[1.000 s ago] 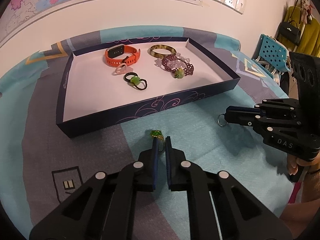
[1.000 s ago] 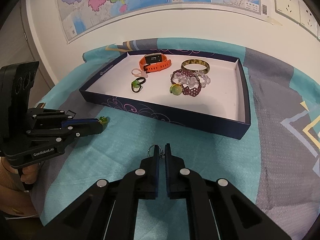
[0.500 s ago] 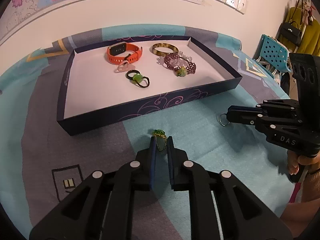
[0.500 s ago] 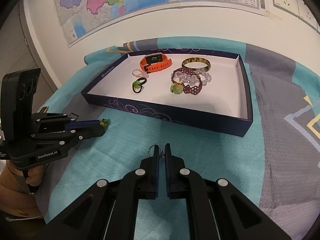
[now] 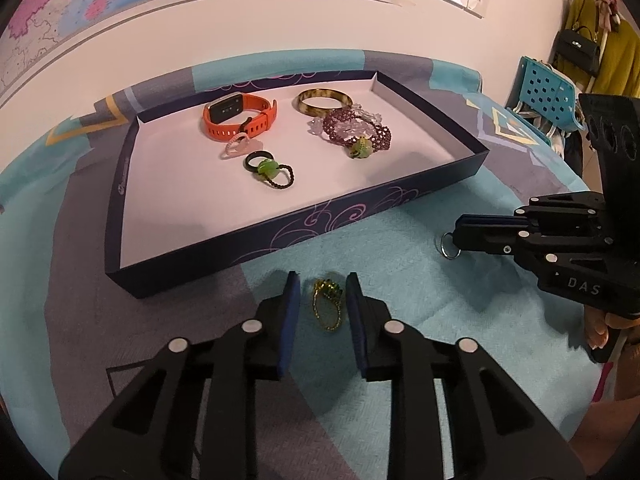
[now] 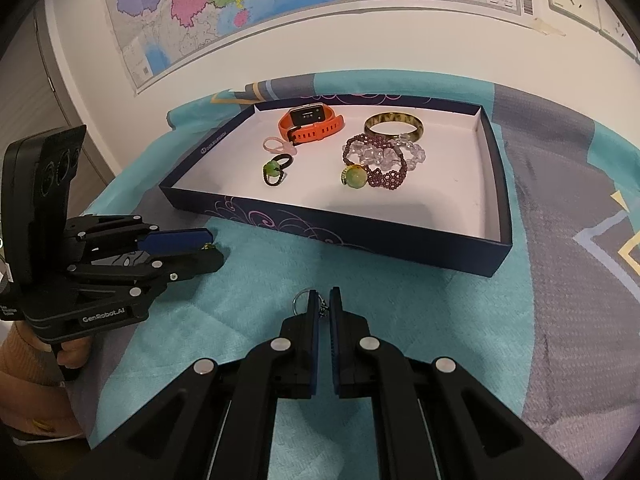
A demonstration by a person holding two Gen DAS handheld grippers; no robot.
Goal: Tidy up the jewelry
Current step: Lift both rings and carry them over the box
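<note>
- Lying on the teal cloth [image 5: 400,240] just in front of the dark tray [image 5: 360,208], the gold ring with green stone [image 5: 328,304] sits between the left gripper [image 5: 323,280] fingers, which are spread apart
- right gripper [image 6: 325,300] fingers pinched on a silver keyring [image 6: 301,300], held near the tray's front wall

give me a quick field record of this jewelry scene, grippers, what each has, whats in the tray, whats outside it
left gripper: open, fingers either side of a gold ring with green stone lying on the cloth
right gripper: shut on a silver key ring
tray: dark blue, white inside
in tray: orange smartwatch, amber bangle, purple beaded bracelet, clear bead bracelet, pink rings, black ring with green bead
surface: teal and grey tablecloth
</note>
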